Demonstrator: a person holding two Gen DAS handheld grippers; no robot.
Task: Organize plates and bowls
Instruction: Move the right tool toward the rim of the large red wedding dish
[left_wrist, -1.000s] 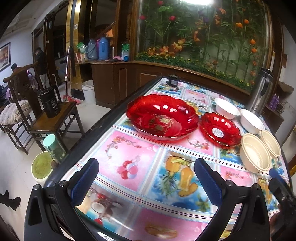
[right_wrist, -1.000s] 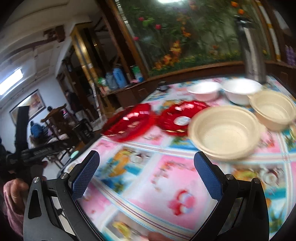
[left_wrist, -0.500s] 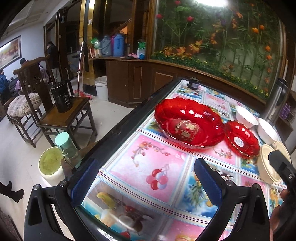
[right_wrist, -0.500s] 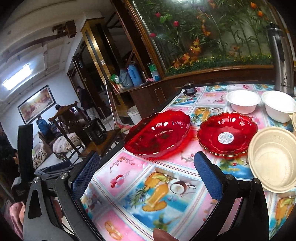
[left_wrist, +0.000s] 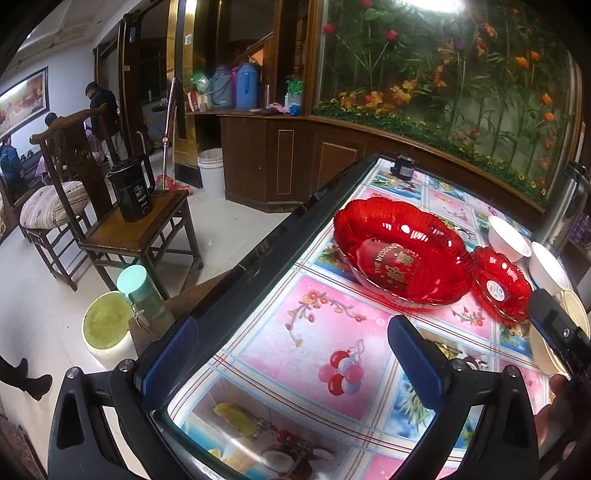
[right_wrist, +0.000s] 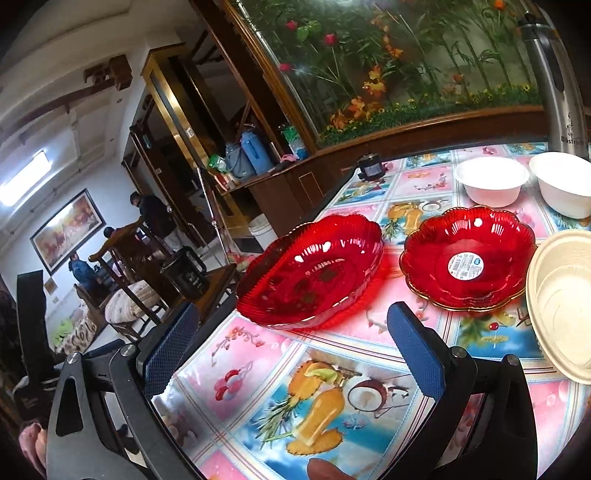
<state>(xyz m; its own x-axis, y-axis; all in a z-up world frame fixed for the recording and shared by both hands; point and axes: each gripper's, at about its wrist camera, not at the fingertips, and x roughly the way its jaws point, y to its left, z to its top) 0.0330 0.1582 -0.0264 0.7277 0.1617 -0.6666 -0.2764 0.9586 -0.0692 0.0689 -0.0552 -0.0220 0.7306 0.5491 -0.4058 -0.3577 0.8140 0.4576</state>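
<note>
Nothing stacked yet — both tongs (left_wrist: 291, 354) (right_wrist: 291, 347) released, empty — red plates (right_wrist: 310, 273), bowls (right_wrist: 491, 181) lie separate along the surface (right_wrist: 314, 387).

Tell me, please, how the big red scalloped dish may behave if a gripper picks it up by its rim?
The big red dish looks like glossy, translucent plastic, so probably stiff and light, yet slippery between the pads. It is wide and shallow, so a grip on one edge may let it tilt. Its thin scalloped rim might crack if squeezed hard.

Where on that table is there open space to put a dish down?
The near stretch of tablecloth, between the open right claw and the large red dish, is bare. Farther back it is crowded: small red dish, white bowls, cream bowl.
</note>
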